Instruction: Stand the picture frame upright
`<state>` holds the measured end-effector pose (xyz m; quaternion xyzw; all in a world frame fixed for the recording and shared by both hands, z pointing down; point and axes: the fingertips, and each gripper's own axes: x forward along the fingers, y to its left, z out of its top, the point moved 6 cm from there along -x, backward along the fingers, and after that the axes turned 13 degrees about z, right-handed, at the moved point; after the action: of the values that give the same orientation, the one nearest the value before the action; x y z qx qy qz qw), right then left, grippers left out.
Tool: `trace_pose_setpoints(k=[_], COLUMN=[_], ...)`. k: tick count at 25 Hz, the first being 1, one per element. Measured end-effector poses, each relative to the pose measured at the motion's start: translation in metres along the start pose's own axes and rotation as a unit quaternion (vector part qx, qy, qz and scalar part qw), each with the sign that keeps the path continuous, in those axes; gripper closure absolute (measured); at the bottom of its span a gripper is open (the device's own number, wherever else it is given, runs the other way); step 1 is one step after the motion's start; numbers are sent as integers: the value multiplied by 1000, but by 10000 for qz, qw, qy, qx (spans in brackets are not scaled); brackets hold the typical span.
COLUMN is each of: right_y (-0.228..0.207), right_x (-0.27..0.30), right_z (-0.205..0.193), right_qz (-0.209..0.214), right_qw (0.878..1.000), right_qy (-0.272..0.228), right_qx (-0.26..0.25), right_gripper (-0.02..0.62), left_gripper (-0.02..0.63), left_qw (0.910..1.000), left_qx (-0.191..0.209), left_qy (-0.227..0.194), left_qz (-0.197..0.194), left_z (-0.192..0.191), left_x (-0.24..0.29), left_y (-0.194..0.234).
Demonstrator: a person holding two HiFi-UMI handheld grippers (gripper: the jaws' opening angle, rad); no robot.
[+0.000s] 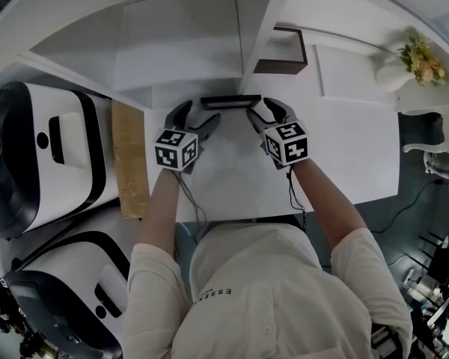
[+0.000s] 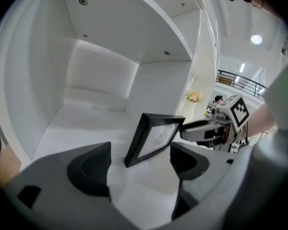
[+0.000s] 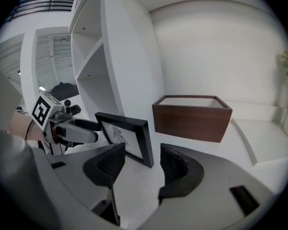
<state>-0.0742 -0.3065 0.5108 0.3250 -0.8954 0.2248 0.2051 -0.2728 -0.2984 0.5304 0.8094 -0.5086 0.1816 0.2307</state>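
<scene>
- Across the far half of the scene, a white shelf unit (image 1: 179, 43) rises from the white bench (image 1: 344, 148), its open compartments facing the person.
- At the left, beyond the bench edge, sit two large white-and-black machines (image 1: 37, 155), with a pale wooden board (image 1: 129, 159) lying between them and the bench.
- Far right of centre, a dark wooden box (image 3: 192, 116) stands on the bench against the shelf unit's side panel; further right is a white vase of flowers (image 1: 404, 66).
- Near the foot of the shelf unit, the picture frame (image 2: 153, 138) stands on its lower edge, roughly upright, black-rimmed, its print facing the person.
- Left tongs (image 2: 140, 164) are spread apart and grip nothing; the frame's left end stands just beyond their tips.
- Right tongs (image 3: 139, 169) are likewise spread apart and empty, the frame's right end just beyond them.
- Each tongs' tip reaches close to the frame's upper corners; whether any tip touches the rim is hard to tell.
</scene>
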Motion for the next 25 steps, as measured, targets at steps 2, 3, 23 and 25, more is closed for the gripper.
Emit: trace_pose_setpoints(k=[2, 3, 23, 25], right_y=[2, 3, 63, 72], right_x=[-8, -13, -123, -133], right_z=[2, 3, 59, 67], right_qz=[-97, -161, 45, 160], right_qw=[9999, 9997, 9827, 9778], right_qy=[-61, -138, -1499, -1673], right_qx=[56, 77, -1086, -1255], right_gripper=[371, 371, 580, 580], left_gripper=[238, 238, 604, 603], left_qw=[10000, 10000, 9792, 9785], left_qx=[-55, -65, 878, 870], left_qy=[-33, -63, -1698, -1759], left_qz=[16, 20, 680, 640], left_z=[1, 2, 81, 86], left_x=[-10, -16, -148, -158], left_y=[-5, -8, -82, -85])
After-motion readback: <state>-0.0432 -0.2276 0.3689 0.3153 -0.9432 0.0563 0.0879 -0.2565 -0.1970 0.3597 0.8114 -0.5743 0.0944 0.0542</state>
